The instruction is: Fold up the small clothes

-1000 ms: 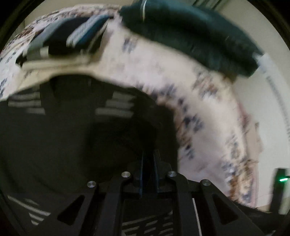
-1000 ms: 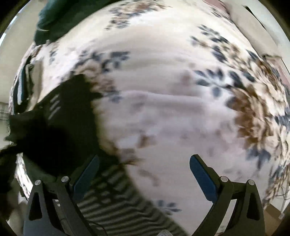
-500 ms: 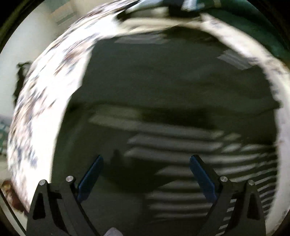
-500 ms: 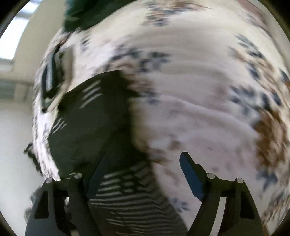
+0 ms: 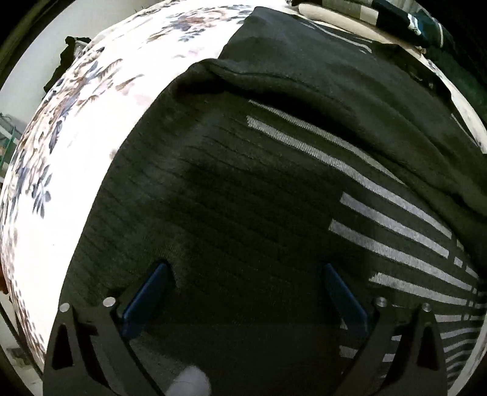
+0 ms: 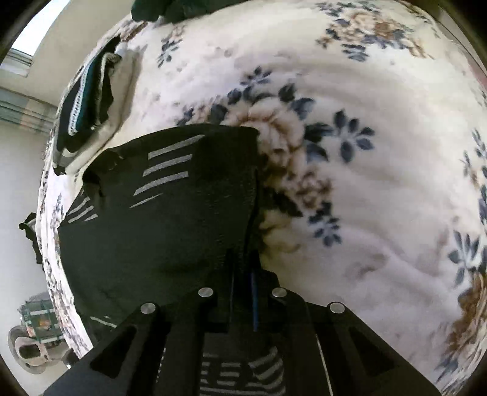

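A dark knit garment with white stripes (image 5: 274,189) lies on a floral blanket (image 5: 91,128). A fold of it crosses the upper part of the left wrist view. My left gripper (image 5: 243,274) is open, its blue pads just above the cloth, holding nothing. In the right wrist view the same garment (image 6: 170,213) lies at the left, and my right gripper (image 6: 243,268) is shut on its right edge.
A stack of folded clothes (image 6: 91,103) sits at the far left of the blanket (image 6: 365,152), seen also in the left wrist view (image 5: 380,15). A dark green cloth (image 6: 170,9) lies at the far edge. Floor clutter (image 6: 33,344) shows beyond the bed.
My left gripper let go of the garment, opened and swung over it. My right gripper moved left to the garment's edge and shut on it.
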The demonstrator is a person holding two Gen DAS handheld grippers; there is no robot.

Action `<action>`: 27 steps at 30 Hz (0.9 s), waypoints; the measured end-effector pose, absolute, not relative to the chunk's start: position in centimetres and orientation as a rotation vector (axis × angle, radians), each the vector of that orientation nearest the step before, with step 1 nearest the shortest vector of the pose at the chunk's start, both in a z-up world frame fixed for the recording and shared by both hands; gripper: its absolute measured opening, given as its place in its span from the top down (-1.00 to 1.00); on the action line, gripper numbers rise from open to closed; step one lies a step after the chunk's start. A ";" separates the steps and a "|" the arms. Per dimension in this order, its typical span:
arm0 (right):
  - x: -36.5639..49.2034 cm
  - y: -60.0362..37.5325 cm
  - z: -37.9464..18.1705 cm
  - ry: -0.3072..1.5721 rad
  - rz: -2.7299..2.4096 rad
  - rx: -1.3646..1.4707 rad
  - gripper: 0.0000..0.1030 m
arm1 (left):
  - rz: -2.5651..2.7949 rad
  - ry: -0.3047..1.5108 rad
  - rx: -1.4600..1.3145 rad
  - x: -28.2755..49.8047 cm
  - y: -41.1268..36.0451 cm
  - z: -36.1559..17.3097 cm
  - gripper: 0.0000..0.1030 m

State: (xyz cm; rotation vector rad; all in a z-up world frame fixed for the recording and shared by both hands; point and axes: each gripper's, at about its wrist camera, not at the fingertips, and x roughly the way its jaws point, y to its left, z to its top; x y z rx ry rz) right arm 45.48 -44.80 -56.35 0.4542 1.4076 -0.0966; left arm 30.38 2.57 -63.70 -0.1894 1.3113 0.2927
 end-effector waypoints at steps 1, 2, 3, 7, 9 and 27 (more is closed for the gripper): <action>45.3 -44.7 -56.7 1.422 -0.107 0.428 0.87 | 0.290 1.317 -0.192 30.3 2.7 -63.7 -1.00; 45.3 -44.5 -57.6 1.464 -0.109 0.408 0.89 | 0.285 1.324 -0.195 30.3 2.8 -63.6 -1.00; 45.4 -44.6 -58.8 1.520 -0.084 0.433 0.89 | 0.274 1.335 -0.200 30.4 3.1 -63.5 -1.00; 44.6 -46.6 -58.4 1.541 -0.063 0.564 0.64 | 0.232 1.345 -0.222 30.3 4.0 -62.6 -1.00; 43.2 -47.8 -56.4 1.512 -0.052 0.619 0.13 | 0.219 1.332 -0.230 30.1 4.4 -61.4 -1.00; 36.8 -57.6 -46.1 1.542 0.007 0.784 -0.16 | 0.184 1.306 -0.094 23.1 -6.4 -53.9 -1.00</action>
